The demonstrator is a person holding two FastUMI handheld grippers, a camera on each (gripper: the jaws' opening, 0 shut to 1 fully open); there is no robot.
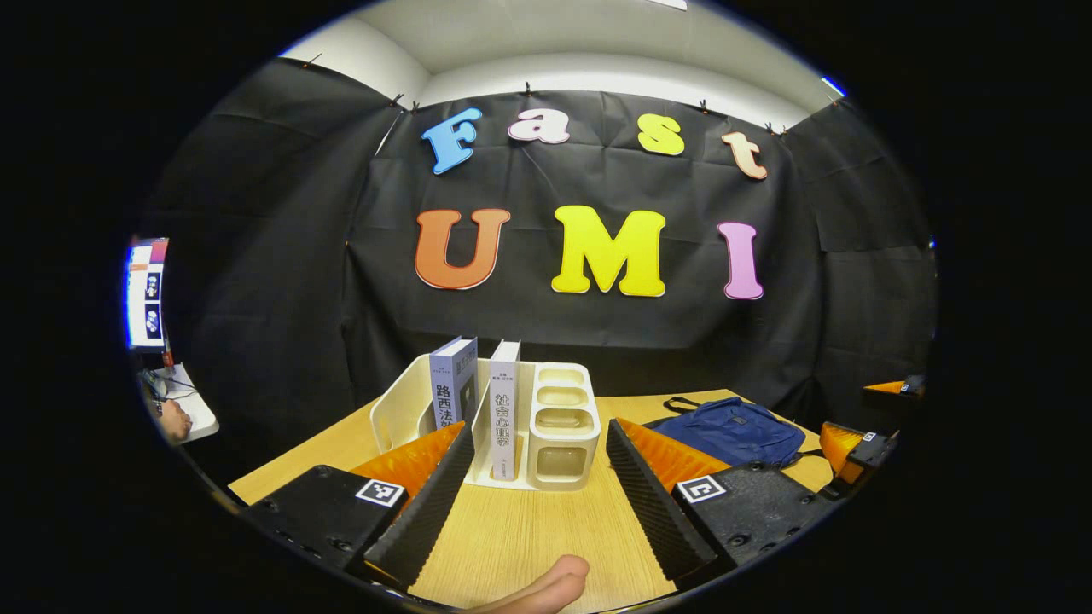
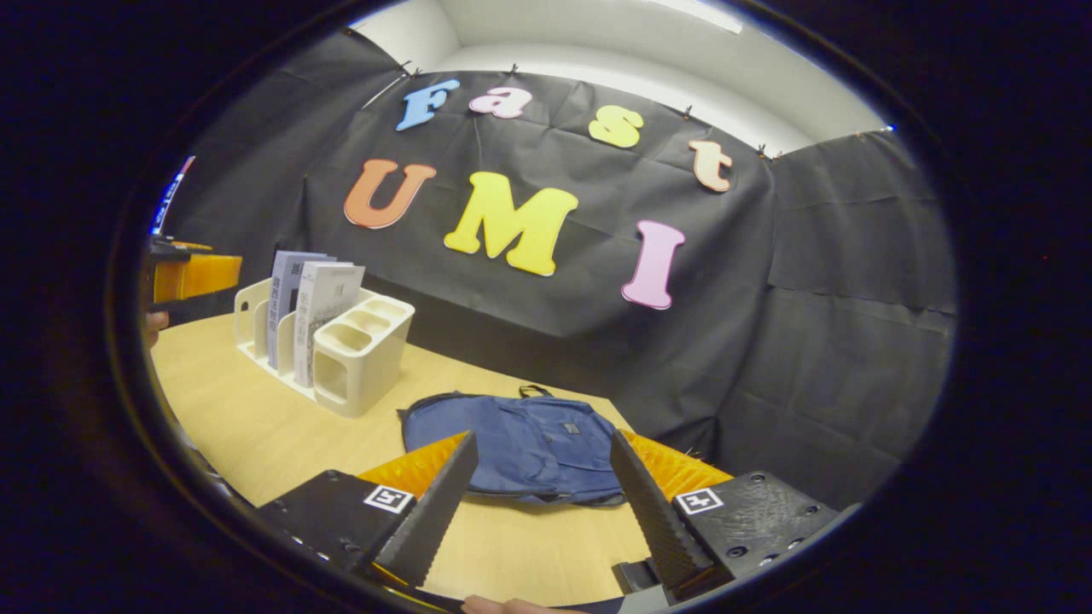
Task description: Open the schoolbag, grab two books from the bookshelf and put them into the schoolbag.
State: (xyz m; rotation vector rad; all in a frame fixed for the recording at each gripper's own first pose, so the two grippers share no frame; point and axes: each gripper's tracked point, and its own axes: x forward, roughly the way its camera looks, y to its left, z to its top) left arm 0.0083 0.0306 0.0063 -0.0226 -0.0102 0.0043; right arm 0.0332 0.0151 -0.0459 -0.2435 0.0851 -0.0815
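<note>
Books first, going left to right in the left gripper view: we see two books standing upright in the cream bookshelf (image 1: 401,405), the darker book (image 1: 452,379) at about eleven o'clock from our left gripper (image 1: 537,495) and the paler book (image 1: 504,409) just beside it toward twelve. Both sit in their slots, untouched. The left gripper hangs above the bare table (image 1: 529,529) with its fingers spread wide, holding nothing, pointed at the shelf's cup end.

Farther right, at about two o'clock in that view, lies the blue schoolbag (image 1: 734,431), flat on the table and well apart from the shelf. In the right gripper view the schoolbag (image 2: 529,443) sits at twelve o'clock, just beyond our right gripper (image 2: 542,499), whose fingers are also parted and empty. The shelf (image 2: 363,367) stands off at ten o'clock, with the other gripper's body at nine.

We judge that we are at the very start: the bag looks shut, though we cannot make out the zipper pull from here. The step in hand is opening it. Next we need to bring the right gripper down onto the bag's near edge, find the zipper tab, and probably steady the soft fabric with the left gripper so the bag does not slide as we pull.
</note>
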